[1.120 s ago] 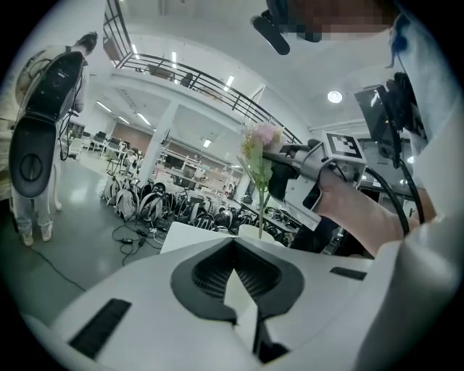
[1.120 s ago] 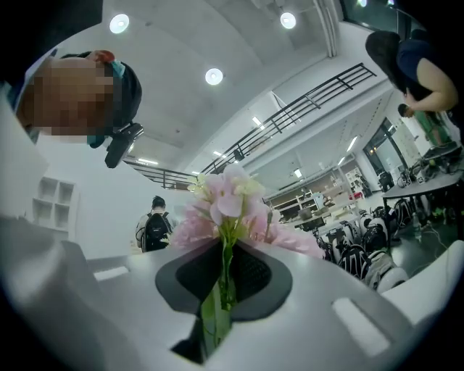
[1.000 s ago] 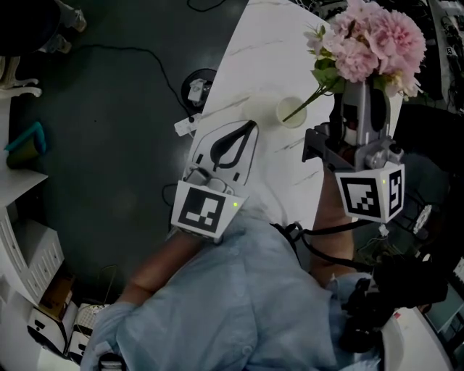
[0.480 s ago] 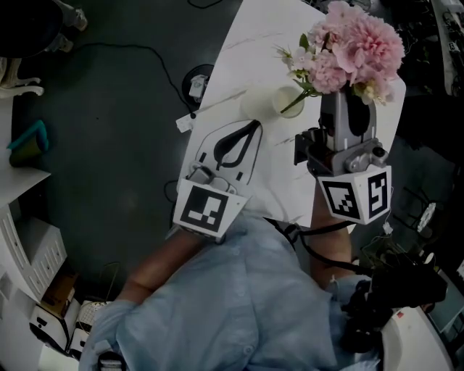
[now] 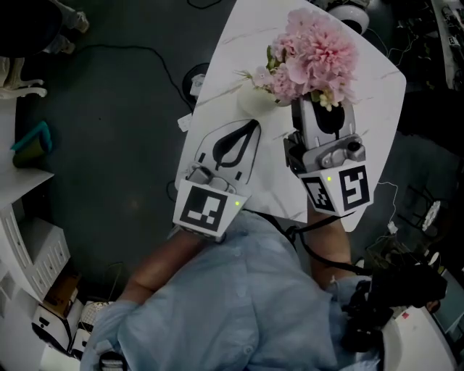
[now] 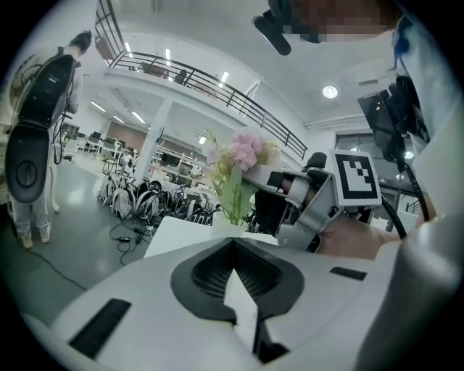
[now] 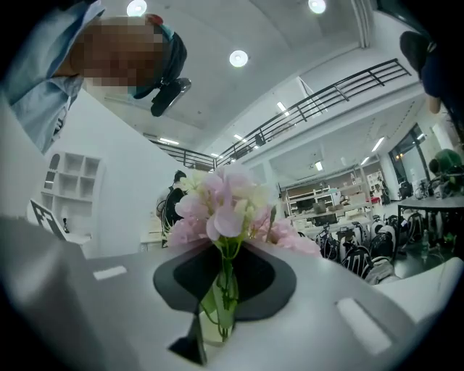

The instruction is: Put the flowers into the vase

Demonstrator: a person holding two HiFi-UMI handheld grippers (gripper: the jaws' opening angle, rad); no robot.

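A bunch of pink flowers (image 5: 313, 56) stands over a cream vase (image 5: 254, 99) near the far left edge of the white table (image 5: 377, 94). In the right gripper view the green stems (image 7: 226, 279) run down into the vase (image 7: 217, 332). My right gripper (image 5: 319, 107) is just behind the blooms. Its jaws are opening, and the thin stems stand loose in the gap between them. My left gripper (image 5: 254, 124) lies on the table beside the vase, shut and empty. From the left gripper view (image 6: 233, 243) the flowers (image 6: 245, 153) rise from the vase (image 6: 230, 217).
The table's left edge drops to a dark floor with a cable and a round device (image 5: 199, 81). White shelving (image 5: 25, 239) stands at the far left. A white rounded object (image 5: 349, 10) sits at the table's far end.
My right gripper has carried the flowers leftward and down, so the blooms now hang over the vase and hide most of it. The left gripper has stayed put.
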